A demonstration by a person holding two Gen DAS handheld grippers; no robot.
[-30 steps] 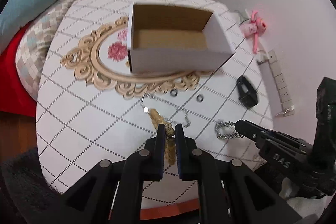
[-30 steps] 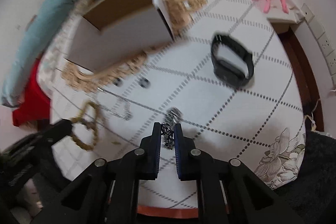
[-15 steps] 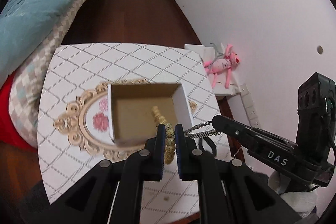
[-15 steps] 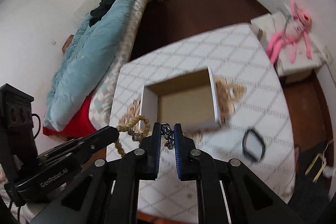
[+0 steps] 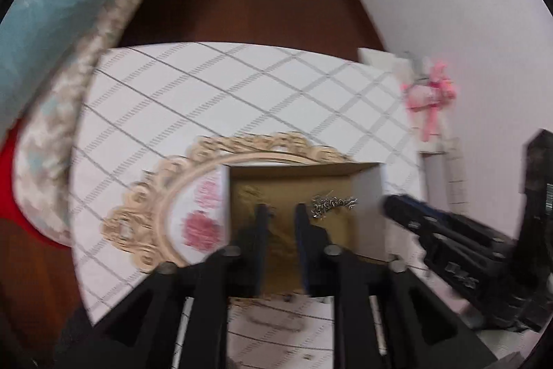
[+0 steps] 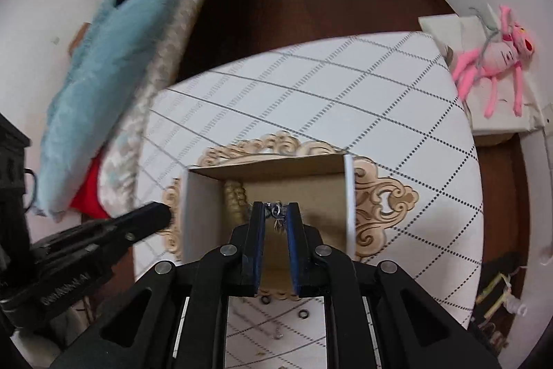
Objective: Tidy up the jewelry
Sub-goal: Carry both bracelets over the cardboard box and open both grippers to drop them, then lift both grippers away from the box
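— Jewelry check: where is it?
— Silver chain (image 6: 276,213) and bead bracelet (image 6: 235,196) lie in the cardboard box (image 6: 200,213); left gripper (image 5: 279,213) and right gripper (image 6: 276,213) both gape, empty.
— Next?
— Probably fetch the rings (image 6: 303,314) outside.

Open cardboard box (image 6: 266,175), white outside, brown inside, directly ahead of both sets of jaws. Silver chain (image 5: 333,203) lies bunched on the box floor, just right of the left jaws, apart from them. Beige beaded bracelet (image 6: 235,199) lies just left of the right jaws.
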